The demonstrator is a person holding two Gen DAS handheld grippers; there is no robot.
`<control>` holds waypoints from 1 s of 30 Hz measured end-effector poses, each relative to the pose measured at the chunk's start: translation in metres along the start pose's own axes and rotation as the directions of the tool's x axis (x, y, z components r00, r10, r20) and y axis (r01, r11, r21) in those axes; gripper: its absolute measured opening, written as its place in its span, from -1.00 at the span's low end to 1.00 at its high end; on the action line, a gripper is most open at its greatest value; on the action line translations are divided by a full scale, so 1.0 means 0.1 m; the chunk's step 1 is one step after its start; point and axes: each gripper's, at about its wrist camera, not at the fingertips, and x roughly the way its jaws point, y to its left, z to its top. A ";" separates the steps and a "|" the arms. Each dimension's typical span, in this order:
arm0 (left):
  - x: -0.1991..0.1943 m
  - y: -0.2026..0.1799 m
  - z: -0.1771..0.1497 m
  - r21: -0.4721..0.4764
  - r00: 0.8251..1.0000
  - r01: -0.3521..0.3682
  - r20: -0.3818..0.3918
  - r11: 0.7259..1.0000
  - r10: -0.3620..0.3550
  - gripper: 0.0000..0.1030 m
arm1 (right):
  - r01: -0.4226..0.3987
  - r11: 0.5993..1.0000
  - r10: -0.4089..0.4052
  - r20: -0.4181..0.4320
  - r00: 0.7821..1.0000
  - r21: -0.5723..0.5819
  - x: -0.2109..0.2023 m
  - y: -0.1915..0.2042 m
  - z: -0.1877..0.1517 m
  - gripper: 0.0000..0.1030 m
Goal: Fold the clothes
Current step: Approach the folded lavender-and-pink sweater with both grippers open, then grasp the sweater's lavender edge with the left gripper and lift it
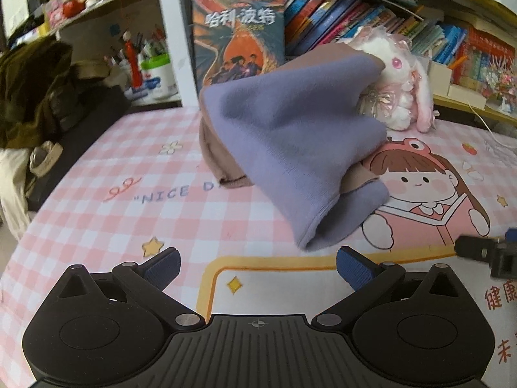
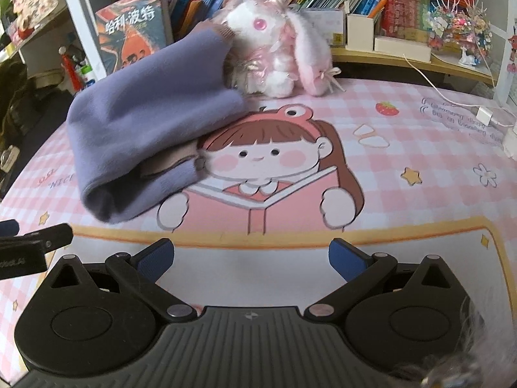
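Observation:
A purple garment (image 1: 290, 135) with a brown lining lies folded in a bundle on the pink checked mat (image 1: 113, 213). In the right wrist view the same purple garment (image 2: 145, 119) sits at the left, its folded end toward me. My left gripper (image 1: 258, 266) is open just short of the bundle's near end, holding nothing. My right gripper (image 2: 250, 258) is open over the mat's white panel, to the right of the bundle and apart from it. Each gripper shows at the edge of the other's view.
A white and pink plush rabbit (image 2: 281, 42) sits behind the garment. Shelves of books (image 1: 355, 16) line the back. Dark clothing (image 1: 32, 90) is piled at the left. A white cable and charger (image 2: 484, 116) lie at the mat's far right.

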 end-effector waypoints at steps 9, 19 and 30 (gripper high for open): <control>0.04 -0.14 0.26 0.014 0.998 -0.041 0.057 0.999 0.040 1.00 | -0.013 0.995 0.010 0.030 0.999 0.094 0.11 -0.30 0.18 1.00; 0.38 -0.30 0.53 0.021 0.994 -0.064 0.091 0.998 0.062 1.00 | -0.049 0.992 0.044 0.049 0.998 0.113 0.20 -0.40 0.36 1.00; 0.58 -0.56 0.51 0.183 0.984 -0.155 0.116 0.971 0.135 1.00 | -0.108 0.987 0.104 0.044 0.994 0.119 0.30 -0.41 0.50 1.00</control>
